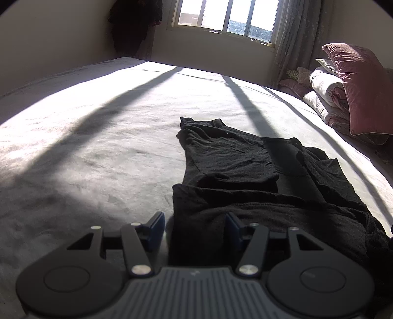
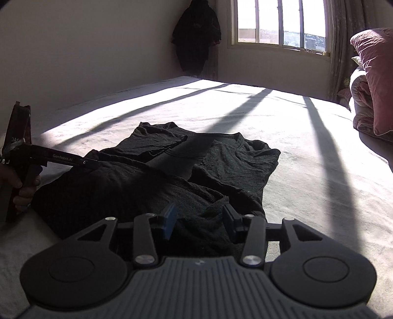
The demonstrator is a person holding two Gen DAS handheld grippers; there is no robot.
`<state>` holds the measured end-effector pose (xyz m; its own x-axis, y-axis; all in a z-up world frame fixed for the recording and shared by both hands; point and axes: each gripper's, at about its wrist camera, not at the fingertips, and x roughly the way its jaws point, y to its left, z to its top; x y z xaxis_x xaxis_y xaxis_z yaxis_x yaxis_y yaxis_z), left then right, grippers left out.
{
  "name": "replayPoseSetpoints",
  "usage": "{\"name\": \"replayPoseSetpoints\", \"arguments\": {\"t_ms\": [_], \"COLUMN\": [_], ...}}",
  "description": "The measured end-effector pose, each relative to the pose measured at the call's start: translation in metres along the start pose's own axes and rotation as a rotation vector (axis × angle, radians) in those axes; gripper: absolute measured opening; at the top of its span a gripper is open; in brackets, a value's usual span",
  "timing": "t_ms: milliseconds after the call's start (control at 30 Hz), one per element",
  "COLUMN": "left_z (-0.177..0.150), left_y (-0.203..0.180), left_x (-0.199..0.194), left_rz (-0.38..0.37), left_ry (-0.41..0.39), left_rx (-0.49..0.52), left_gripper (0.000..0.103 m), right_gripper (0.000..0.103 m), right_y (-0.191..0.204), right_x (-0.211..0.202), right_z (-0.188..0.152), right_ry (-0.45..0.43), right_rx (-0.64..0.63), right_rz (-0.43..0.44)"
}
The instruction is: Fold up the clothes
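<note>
A black T-shirt lies partly folded and rumpled on the pale bed; it also shows in the right wrist view. My left gripper is open, low over the shirt's near left edge, with its left finger over the sheet. My right gripper is open, over the shirt's near right part, with nothing between its fingers. The left gripper also shows from the side in the right wrist view, its tip at the shirt's left edge.
Pink pillows and a rolled quilt are stacked at the right side of the bed. A window and a curtain stand behind. Dark clothes hang in the corner. Sunlit sheet stretches beyond the shirt.
</note>
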<state>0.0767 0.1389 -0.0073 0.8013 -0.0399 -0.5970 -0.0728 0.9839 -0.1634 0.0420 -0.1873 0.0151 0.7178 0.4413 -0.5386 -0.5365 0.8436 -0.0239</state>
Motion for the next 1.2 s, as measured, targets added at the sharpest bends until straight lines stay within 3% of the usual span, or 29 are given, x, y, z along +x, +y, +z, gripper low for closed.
{"name": "replayPoseSetpoints", "arguments": {"t_ms": [100,167,200,233,467,667,767,833,867,1100,1200], "left_z": [0.0,0.0,0.0,0.0,0.0,0.0,0.001,0.001,0.001,-0.003,-0.006], "left_y": [-0.001,-0.001,-0.001,-0.001,0.0,-0.002,0.001,0.006,0.008,0.019,0.021], "left_x": [0.0,0.0,0.0,0.0,-0.001,-0.005,-0.011,-0.017,-0.019,-0.037,-0.041], "left_rz": [-0.004,-0.005,-0.005,-0.006,-0.015,-0.021,-0.042,-0.062,-0.068,-0.089,-0.097], "left_ry": [0.002,0.002,0.002,0.002,0.004,0.017,0.044,0.071,0.082,0.163,0.173], "left_rx": [-0.004,-0.003,-0.003,-0.002,0.0,0.022,-0.003,-0.035,-0.047,-0.07,-0.068], "left_gripper": [0.055,0.055,0.055,0.055,0.055,0.056,0.056,0.056,0.056,0.056,0.056], "right_gripper": [0.046,0.031,0.015,0.013,0.009,0.009,0.024,0.046,0.05,0.051,0.051], "right_y": [0.013,0.014,0.009,0.003,-0.057,-0.093,-0.101,-0.106,-0.107,-0.106,-0.106], "right_x": [0.013,0.021,0.021,0.02,0.009,0.011,0.005,-0.001,-0.002,-0.02,-0.015], "right_z": [-0.007,-0.012,-0.012,-0.012,-0.005,-0.015,-0.018,-0.019,-0.02,-0.021,-0.021], "right_ry": [0.053,0.074,0.068,0.061,-0.018,0.003,0.015,0.021,0.03,0.045,0.045], "right_rx": [-0.09,-0.122,-0.099,-0.072,0.15,0.337,0.446,0.517,0.547,0.649,0.642], "right_rz": [-0.038,-0.078,-0.095,-0.113,-0.243,-0.257,-0.201,-0.155,-0.139,-0.052,-0.075]}}
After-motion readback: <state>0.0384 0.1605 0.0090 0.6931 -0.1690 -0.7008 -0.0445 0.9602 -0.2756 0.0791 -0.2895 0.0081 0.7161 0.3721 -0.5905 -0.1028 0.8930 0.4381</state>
